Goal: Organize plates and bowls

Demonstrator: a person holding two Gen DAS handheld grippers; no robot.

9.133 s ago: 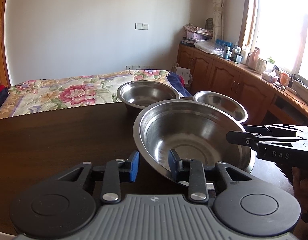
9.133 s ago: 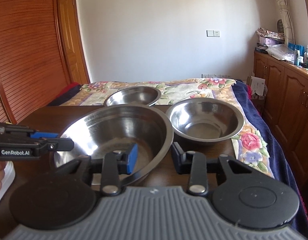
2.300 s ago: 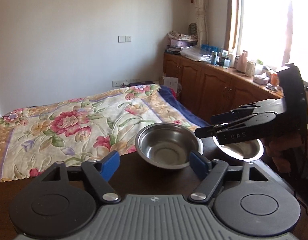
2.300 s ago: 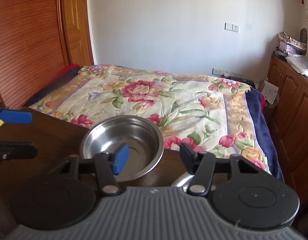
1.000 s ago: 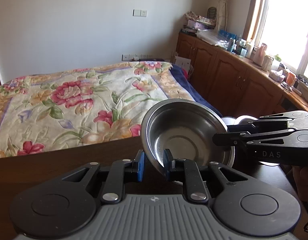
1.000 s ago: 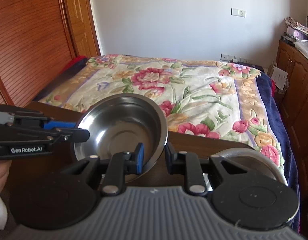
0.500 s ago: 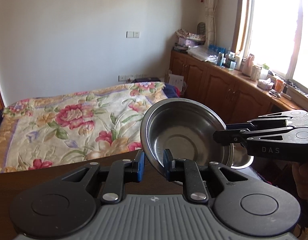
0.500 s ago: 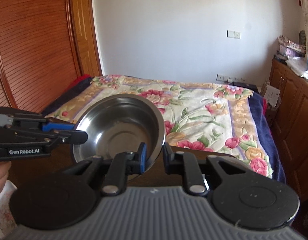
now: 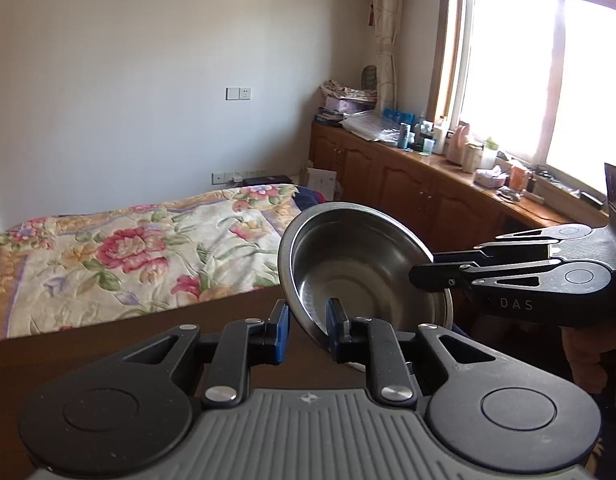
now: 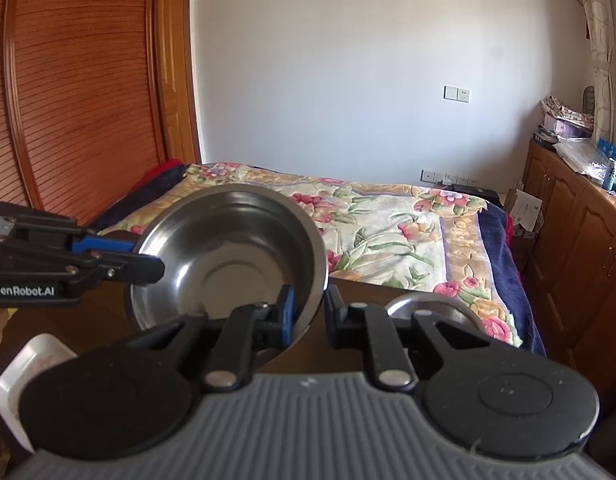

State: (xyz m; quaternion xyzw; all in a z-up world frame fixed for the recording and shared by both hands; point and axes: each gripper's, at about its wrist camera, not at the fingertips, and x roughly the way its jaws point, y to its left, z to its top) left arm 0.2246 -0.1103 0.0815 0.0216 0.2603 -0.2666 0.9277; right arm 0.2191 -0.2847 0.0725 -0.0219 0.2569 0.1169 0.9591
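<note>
Round stainless-steel bowl held above the dark brown wooden counter, tilted with its opening toward both cameras, and gripped from two sides. The left tongs are clenched on the near-left part of the rim, one blue-padded finger outside the wall and the other inside. The right tongs are clenched on the opposite part of the rim in the same manner. In the left wrist view the right tool enters from the right, its black body lettered "DAS", with part of a hand visible beneath it. In the right wrist view the left tool enters from the left, lettered "GenRobot.AI". A second stainless-steel bowl rests on the counter just beyond the right tool, largely hidden by it; a white rectangular tray lies at the lower left edge of that view. Beyond the counter stands a bed with a floral quilt edged in dark blue. Setting: a bedroom with a plain white wall carrying a white switch plate, a slatted reddish wooden door at left, brown wooden cabinets along the right wall with bottles and boxes on top, and a bright curtained window.
</note>
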